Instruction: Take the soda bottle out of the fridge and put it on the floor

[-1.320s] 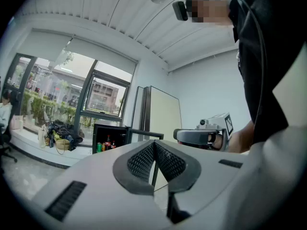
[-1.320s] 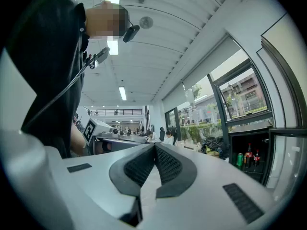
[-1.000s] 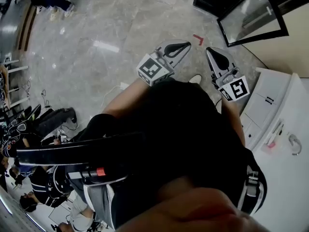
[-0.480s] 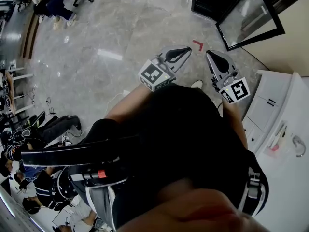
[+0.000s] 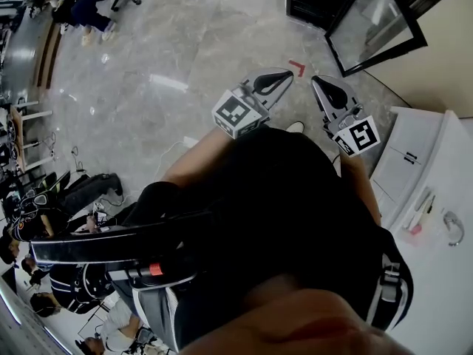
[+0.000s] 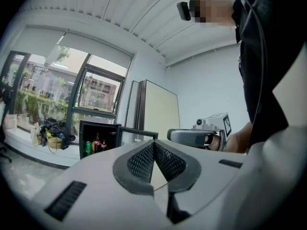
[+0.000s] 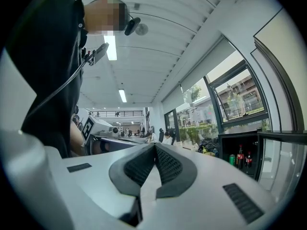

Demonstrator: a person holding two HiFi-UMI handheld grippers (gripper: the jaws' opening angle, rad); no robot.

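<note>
The soda bottle [image 7: 240,157] stands upright inside the fridge [image 7: 238,143], beside a second dark bottle and a green can [image 7: 232,160]. Which of the two bottles is the one meant cannot be told from here. Its long axis is vertical, so a grip from the side, across the body, seems the fitting one. The fridge door [image 5: 377,24] stands open, and nothing blocks the way to the shelf.

Both grippers are well apart from the fridge. The left gripper [image 5: 287,75] has its jaws pressed together with nothing between them, and the right gripper [image 5: 319,82] is closed and empty in the same way. In the left gripper view the fridge lies to the left of the jaws. In the right gripper view it lies to the right of them. So each gripper points a little past it and would have to turn toward it. The right gripper seems slightly nearer to the opening, but the difference is small. The jaws must open before any grip is possible.

Only the two gripper views show the bottles. In the head view the fridge is just a dark opening. That view alone shows the floor [image 5: 185,43], with a red mark [image 5: 297,66] lying between the grippers and the fridge, and a white bench [image 5: 443,287] at the person's right.
</note>
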